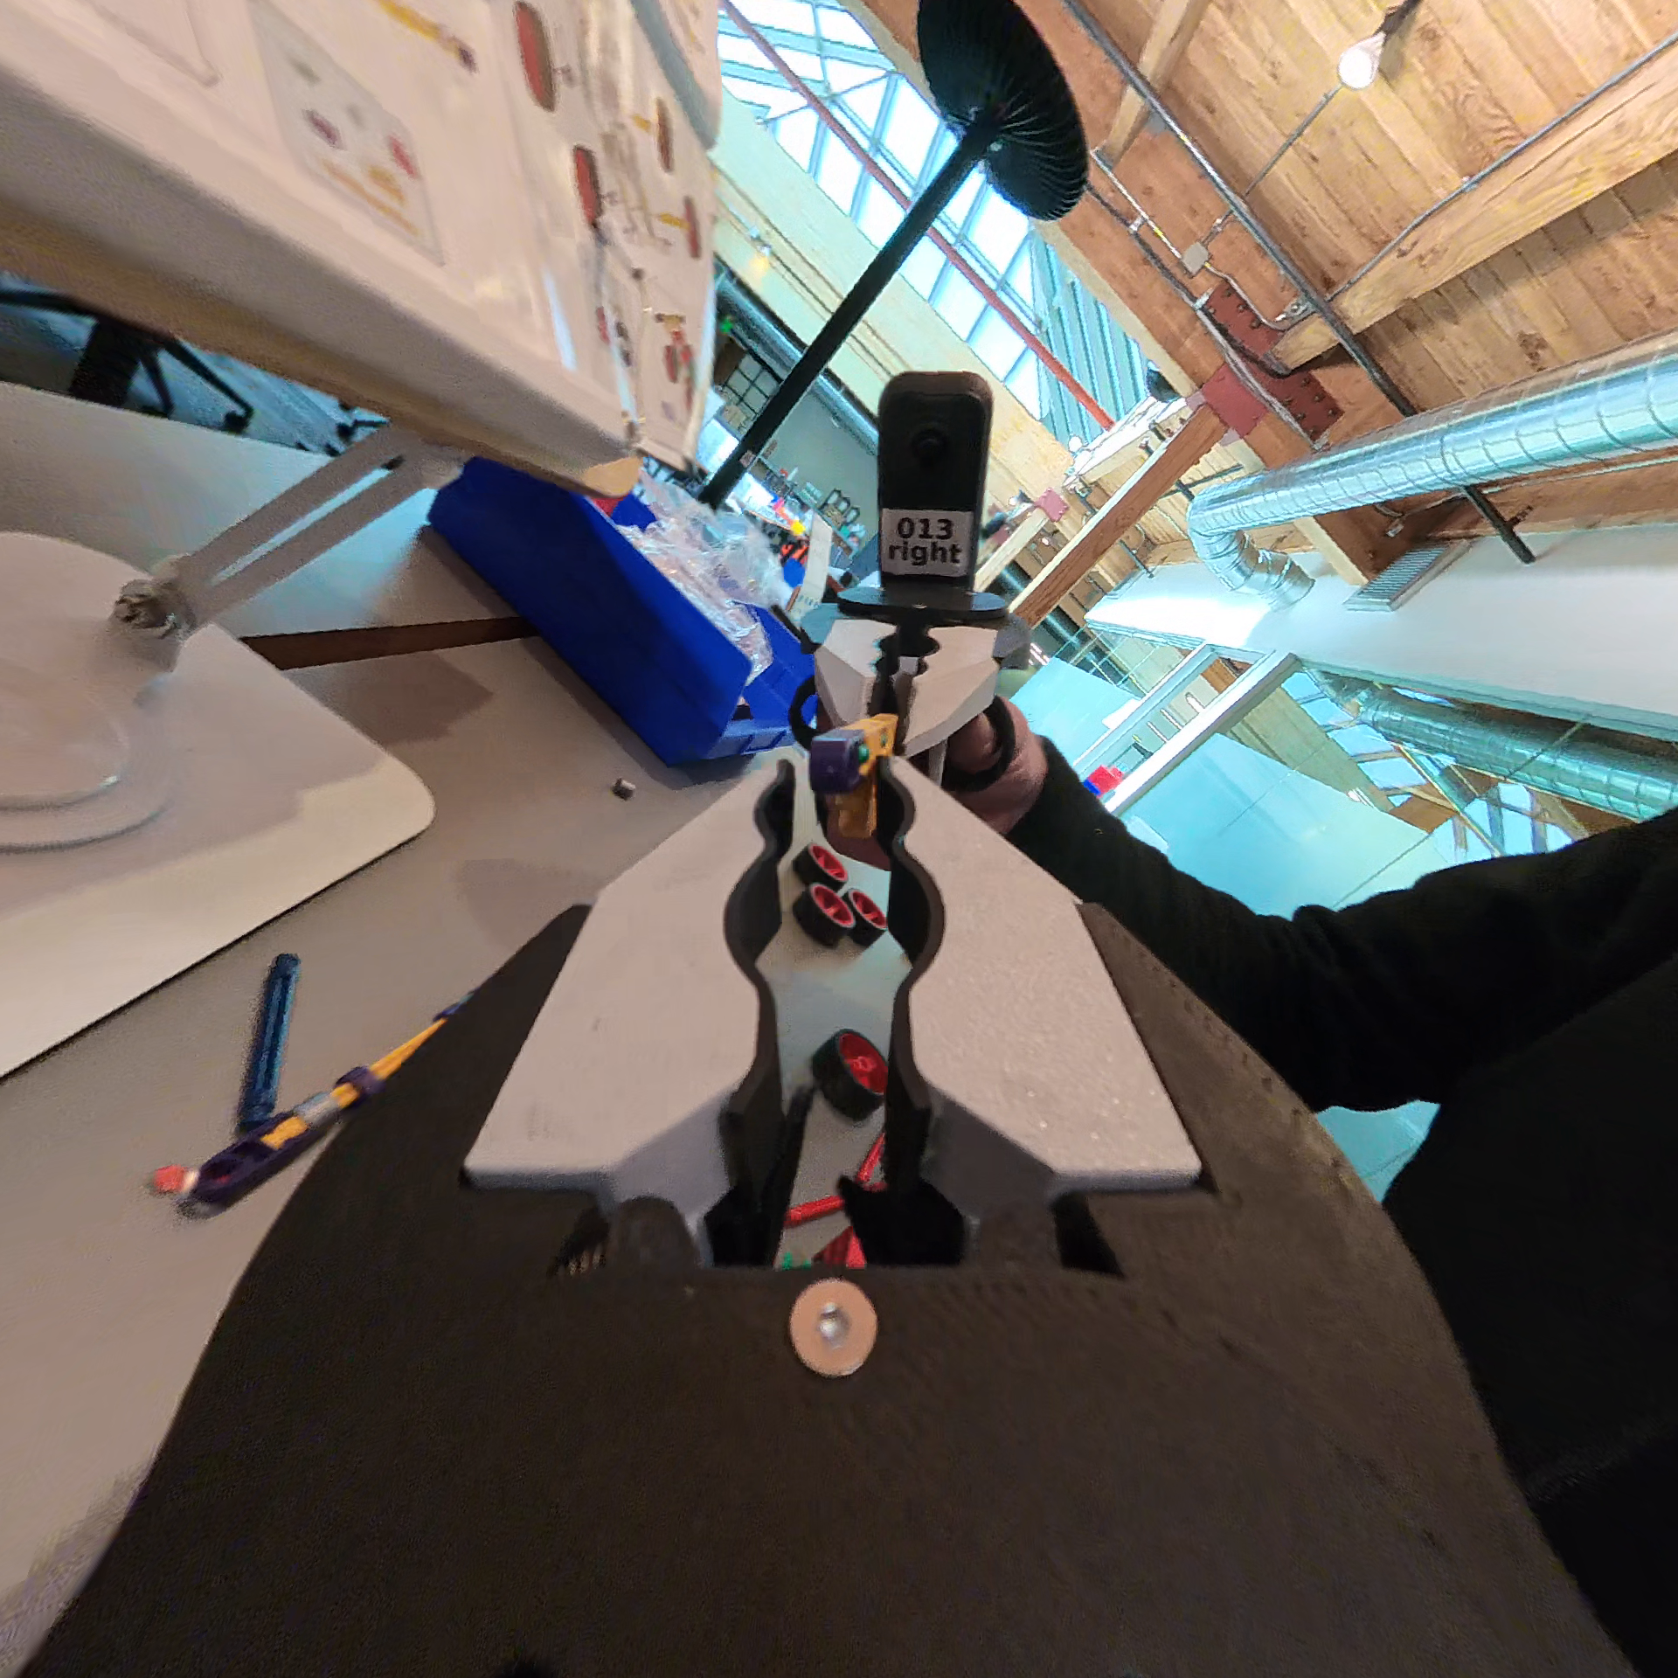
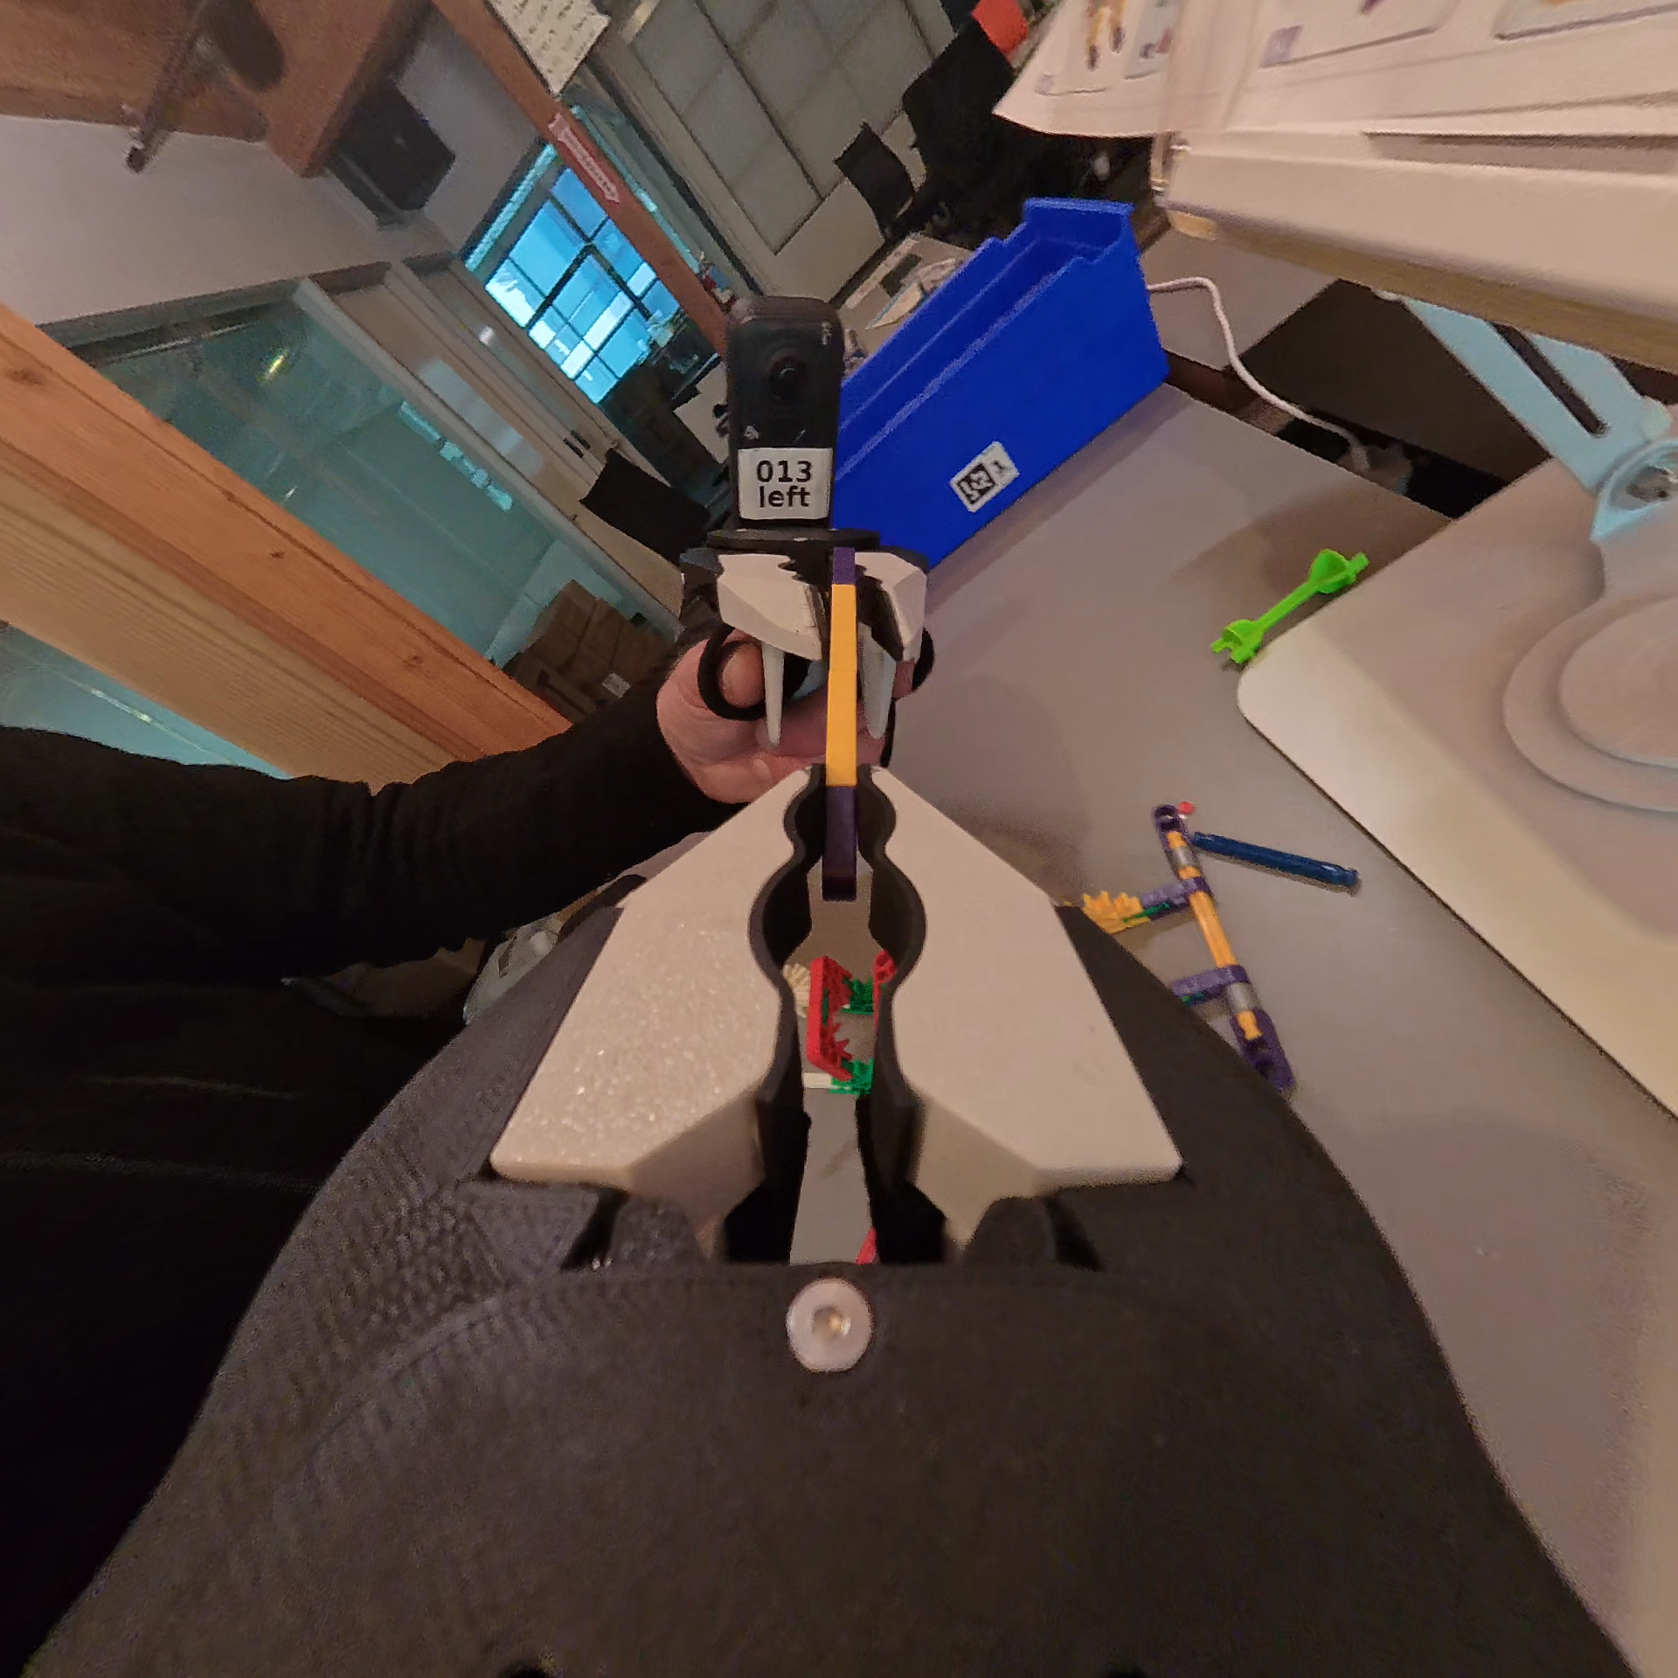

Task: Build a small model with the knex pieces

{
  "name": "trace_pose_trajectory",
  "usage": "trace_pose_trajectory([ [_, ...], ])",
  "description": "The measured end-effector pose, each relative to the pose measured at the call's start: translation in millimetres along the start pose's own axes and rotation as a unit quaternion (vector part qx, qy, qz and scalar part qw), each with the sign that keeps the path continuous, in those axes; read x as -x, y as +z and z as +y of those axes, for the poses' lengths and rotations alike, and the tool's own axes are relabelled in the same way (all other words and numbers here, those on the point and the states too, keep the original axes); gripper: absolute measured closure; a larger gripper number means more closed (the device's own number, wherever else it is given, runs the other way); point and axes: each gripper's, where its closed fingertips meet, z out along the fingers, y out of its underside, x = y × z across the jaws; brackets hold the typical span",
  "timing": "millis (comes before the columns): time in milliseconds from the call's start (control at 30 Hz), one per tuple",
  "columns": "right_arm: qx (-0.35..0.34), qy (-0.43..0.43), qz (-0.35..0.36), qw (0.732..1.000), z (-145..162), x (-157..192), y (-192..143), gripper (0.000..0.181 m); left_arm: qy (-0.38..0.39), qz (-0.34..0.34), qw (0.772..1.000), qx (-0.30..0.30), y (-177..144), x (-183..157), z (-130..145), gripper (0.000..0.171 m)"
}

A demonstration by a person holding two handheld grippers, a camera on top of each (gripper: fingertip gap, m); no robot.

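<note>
Both grippers are held up above the grey table, tip to tip, on one piece. It is a yellow rod [image 2: 842, 676] with a purple connector at each end. My right gripper [image 2: 840, 779] is shut on the near purple connector [image 2: 840, 840]. My left gripper [image 2: 841, 570] faces it and is shut on the far purple end. In the left wrist view my left gripper [image 1: 835, 772] pinches the piece [image 1: 856, 799] at its tips. The right gripper [image 1: 885, 726] meets it head-on, held by a hand in a black sleeve.
On the table lie several red-and-black wheels [image 1: 831, 899], a blue rod [image 2: 1271, 853], a yellow-and-purple assembly [image 2: 1208, 944], a green rod [image 2: 1289, 604] and a red-and-green assembly [image 2: 835, 1017]. A blue bin [image 2: 990, 381] stands behind. A white stand base [image 2: 1453, 726] lies at the side. One gripper's finger ends stand about 5 cm off the other's.
</note>
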Motion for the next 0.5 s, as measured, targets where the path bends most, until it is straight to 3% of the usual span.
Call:
trace_pose_trajectory([
  [167, -0.009, 0.033, 0.017, 0.999, 9.7, -26.7, -4.9, 0.178, -0.024, -0.063, 0.998, 0.01, -18.3, 40.4, 6.0, 0.142],
  [333, 0.007, 0.029, 0.014, 0.999, 31.1, -15.8, -9.8, 0.179, 0.003, -0.11, 0.989, 0.095, -43.6, 24.8, 41.7, 0.127],
  [433, 0.015, 0.035, 0.008, 0.999, 47.7, -1.2, -10.1, 0.178, 0.075, -0.137, 0.975, 0.159, -60.9, 1.3, 73.1, 0.12],
  [500, 0.02, 0.039, -0.005, 0.999, 59.9, 11.7, -7.3, 0.178, 0.164, -0.165, 0.948, 0.216, -72.7, -7.3, 100.2, 0.12],
])
